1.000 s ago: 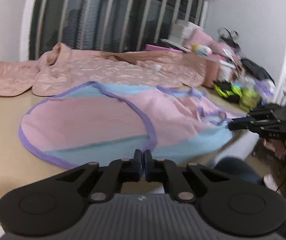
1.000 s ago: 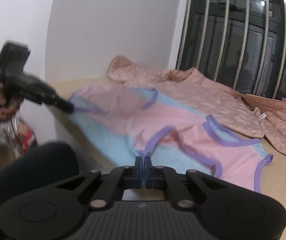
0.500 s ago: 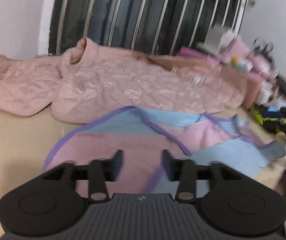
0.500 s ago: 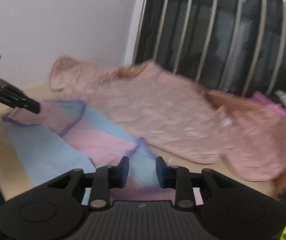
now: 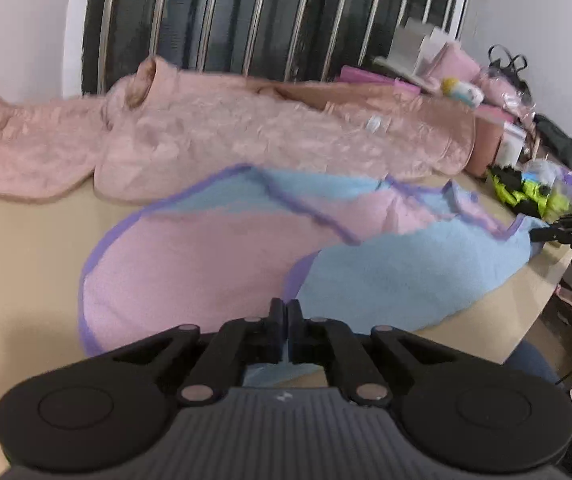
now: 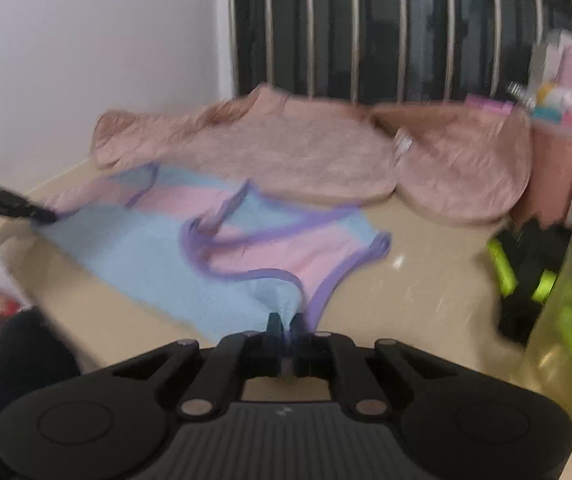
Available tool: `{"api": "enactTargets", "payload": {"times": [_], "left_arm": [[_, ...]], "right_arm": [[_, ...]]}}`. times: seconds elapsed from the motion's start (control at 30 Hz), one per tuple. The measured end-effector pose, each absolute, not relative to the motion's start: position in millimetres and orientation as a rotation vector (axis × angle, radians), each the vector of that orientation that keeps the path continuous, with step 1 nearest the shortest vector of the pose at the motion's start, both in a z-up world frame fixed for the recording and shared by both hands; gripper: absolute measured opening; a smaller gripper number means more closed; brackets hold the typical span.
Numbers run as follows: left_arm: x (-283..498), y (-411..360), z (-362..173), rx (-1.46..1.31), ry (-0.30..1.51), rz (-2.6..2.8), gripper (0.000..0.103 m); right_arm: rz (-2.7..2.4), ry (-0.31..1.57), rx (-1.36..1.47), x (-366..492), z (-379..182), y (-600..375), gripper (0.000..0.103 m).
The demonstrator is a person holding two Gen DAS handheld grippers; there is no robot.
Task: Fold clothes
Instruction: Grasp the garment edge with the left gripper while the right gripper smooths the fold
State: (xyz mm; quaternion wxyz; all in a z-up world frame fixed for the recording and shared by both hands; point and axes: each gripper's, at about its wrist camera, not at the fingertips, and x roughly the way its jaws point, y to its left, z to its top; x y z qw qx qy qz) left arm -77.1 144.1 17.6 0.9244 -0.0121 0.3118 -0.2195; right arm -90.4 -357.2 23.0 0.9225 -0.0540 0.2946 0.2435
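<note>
The garment (image 5: 222,264) I am folding lies spread on the tan table (image 5: 18,264), a soft fleecy piece in pink and pale blue panels with purple binding along its edges and openings; in the right wrist view (image 6: 190,248) one purple-edged strap loops up in a loose fold near its middle. My left gripper (image 5: 286,312) has just snapped its jaws together on the near hem, where pink meets blue, and the cloth sits pinched between the pads. My right gripper (image 6: 286,326) has likewise just closed, clamping a bunched blue corner beside the purple trim, the fabric rising in a small peak to the fingertips. From each wrist I see the other gripper at the garment's far corner, dark and narrow, touching the blue edge. Behind the garment, a quilted pink jacket (image 5: 246,136) lies stretched across the back of the table, its near edge just overlapping the blue panel. Behind it stand dark window bars (image 5: 270,16). At the table's right end sits a clutter of pink boxes (image 5: 458,64), bags and something neon green (image 5: 526,196); what these hold I cannot tell.
</note>
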Motion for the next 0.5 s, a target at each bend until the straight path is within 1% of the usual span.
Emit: {"api": "enactTargets", "payload": {"times": [0.1, 0.13, 0.17, 0.2, 0.23, 0.27, 0.3, 0.33, 0.37, 0.43, 0.47, 0.5], "left_arm": [[-73, 140, 24, -0.025, 0.608, -0.419, 0.001], [-71, 139, 25, -0.024, 0.600, -0.396, 0.002], [-69, 140, 25, -0.029, 0.603, -0.377, 0.004], [-69, 143, 24, -0.042, 0.610, -0.374, 0.006], [-72, 147, 24, -0.056, 0.614, -0.380, 0.014], [-74, 150, 24, -0.066, 0.616, -0.385, 0.019], [-79, 153, 24, -0.059, 0.609, -0.390, 0.038], [-85, 155, 24, -0.044, 0.593, -0.391, 0.052], [-90, 156, 22, -0.033, 0.579, -0.396, 0.054], [-94, 159, 17, -0.021, 0.595, -0.426, 0.054], [-95, 160, 14, -0.016, 0.609, -0.439, 0.053], [-94, 160, 10, 0.000, 0.621, -0.447, 0.045]], "right_arm": [[0.498, 0.620, -0.077, -73, 26, -359, 0.005], [0.462, 0.640, -0.066, -66, 22, -360, 0.011], [0.419, 0.653, -0.064, -62, 19, -360, 0.024], [0.374, 0.664, -0.064, -58, 16, -360, 0.033], [0.340, 0.673, -0.071, -59, 14, -358, 0.042], [0.334, 0.657, -0.078, -63, 15, -356, 0.041], [0.335, 0.637, -0.085, -69, 17, -354, 0.041], [0.334, 0.619, -0.074, -74, 18, -354, 0.043], [0.332, 0.602, -0.059, -78, 20, -353, 0.045], [0.345, 0.593, -0.013, -81, 19, -354, 0.049], [0.363, 0.607, 0.023, -77, 16, -354, 0.048], [0.381, 0.621, 0.059, -74, 13, -355, 0.047]]}}
